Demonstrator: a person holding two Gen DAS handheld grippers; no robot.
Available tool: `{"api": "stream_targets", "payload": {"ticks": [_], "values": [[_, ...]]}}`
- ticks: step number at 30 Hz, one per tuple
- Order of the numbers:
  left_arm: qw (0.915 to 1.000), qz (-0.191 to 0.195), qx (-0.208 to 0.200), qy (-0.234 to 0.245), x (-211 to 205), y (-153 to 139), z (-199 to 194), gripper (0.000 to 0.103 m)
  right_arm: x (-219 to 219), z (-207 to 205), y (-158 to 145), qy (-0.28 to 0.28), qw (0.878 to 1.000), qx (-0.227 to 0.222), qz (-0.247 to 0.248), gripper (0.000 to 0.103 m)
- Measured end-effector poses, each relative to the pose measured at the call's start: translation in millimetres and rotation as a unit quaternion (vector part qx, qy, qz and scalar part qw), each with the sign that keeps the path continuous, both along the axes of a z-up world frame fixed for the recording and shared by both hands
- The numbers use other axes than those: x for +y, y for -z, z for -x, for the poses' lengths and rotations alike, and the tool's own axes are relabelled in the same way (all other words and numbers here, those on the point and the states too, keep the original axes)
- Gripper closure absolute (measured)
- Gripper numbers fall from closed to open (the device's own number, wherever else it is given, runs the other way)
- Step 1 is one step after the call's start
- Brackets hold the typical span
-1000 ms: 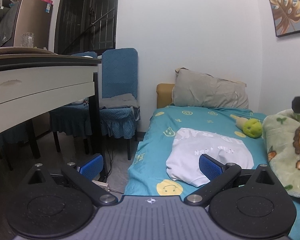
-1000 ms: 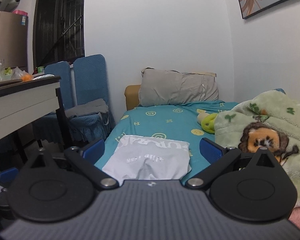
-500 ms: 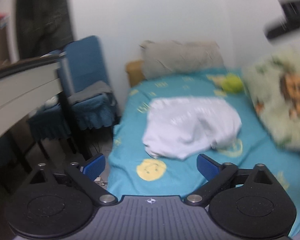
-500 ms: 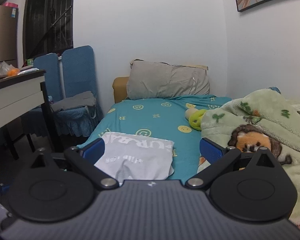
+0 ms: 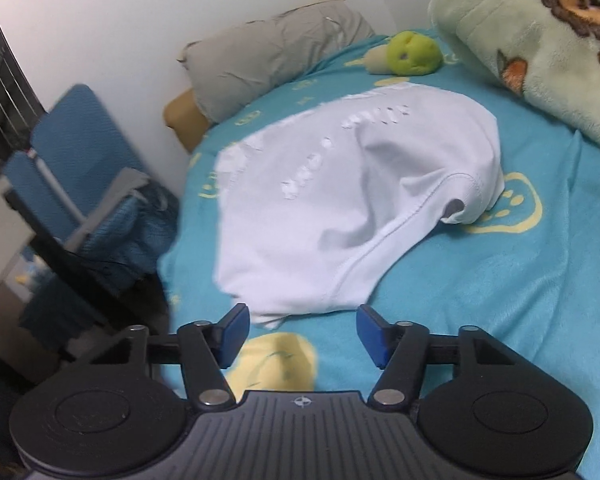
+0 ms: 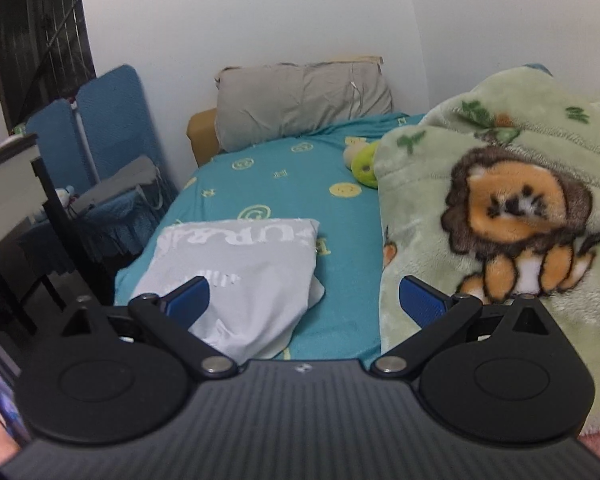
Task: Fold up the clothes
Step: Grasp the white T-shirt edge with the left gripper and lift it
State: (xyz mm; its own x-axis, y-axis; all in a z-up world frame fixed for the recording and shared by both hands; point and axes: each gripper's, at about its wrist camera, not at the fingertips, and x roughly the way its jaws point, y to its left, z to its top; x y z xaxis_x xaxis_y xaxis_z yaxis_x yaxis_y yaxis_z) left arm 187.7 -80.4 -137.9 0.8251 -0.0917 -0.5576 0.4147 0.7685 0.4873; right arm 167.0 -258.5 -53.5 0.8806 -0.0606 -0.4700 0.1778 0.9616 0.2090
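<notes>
A white T-shirt (image 5: pixel 340 200) with white lettering lies loosely folded on the teal bed sheet (image 5: pixel 500 300); it also shows in the right wrist view (image 6: pixel 240 272). My left gripper (image 5: pixel 300 334) is open and empty, tilted down just above the shirt's near edge. My right gripper (image 6: pixel 304 304) is open and empty, held over the sheet between the shirt's right side and the blanket. Both have blue pads.
A green lion-print blanket (image 6: pixel 500 208) is heaped on the bed's right side. A grey pillow (image 6: pixel 300 100) and a green plush toy (image 5: pixel 410 54) lie at the head. Blue chairs (image 6: pixel 100 152) and a desk (image 6: pixel 8 184) stand left of the bed.
My left gripper has swung forward and tilted down toward the shirt's near edge. My right gripper has moved forward over the bed, closer to the shirt and blanket. Both stay open.
</notes>
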Motion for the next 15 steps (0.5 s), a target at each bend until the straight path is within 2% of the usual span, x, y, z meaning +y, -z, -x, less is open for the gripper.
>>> {"api": "stream_targets", "payload": {"ticks": [1,5,6,7,9,10,12,15], "values": [[1.0,0.0,-0.001,0.009,-1.8,5.4,-3.4,0.049,-0.5,-5.0,4.1,-0.002,1.0,0.005,-0.002,0.0],[0.999,-0.008,-0.02,0.038,-9.2,22.4,-14.9,0.052,2.7,-20.4,17.7,-0.003,1.0,0.022,-0.001,0.0],[0.9985,-0.013,-0.029,0.045,-11.2,25.3,-17.2,0.057,2.9,-23.2,21.1,-0.003,1.0,0.026,0.0,0.0],[0.9985,-0.012,-0.031,0.044,-11.2,27.2,-21.2,0.067,3.1,-26.0,24.6,-0.004,1.0,0.031,0.0,0.0],[0.9992,-0.004,-0.017,0.035,-8.5,27.8,-30.4,0.081,2.9,-28.9,31.7,-0.003,0.999,0.043,0.002,0.0],[0.9994,0.003,-0.015,0.031,-5.8,25.5,-32.8,0.088,1.2,-30.3,34.3,-0.001,0.999,0.047,0.002,0.0],[0.9994,0.021,-0.015,0.023,0.7,17.6,-35.7,0.09,-1.8,-31.8,37.7,0.004,0.999,0.054,-0.002,0.0],[0.997,0.07,-0.033,0.009,8.7,-12.5,-29.2,0.092,-1.9,-28.5,36.8,0.007,0.999,0.046,0.001,0.0]]}}
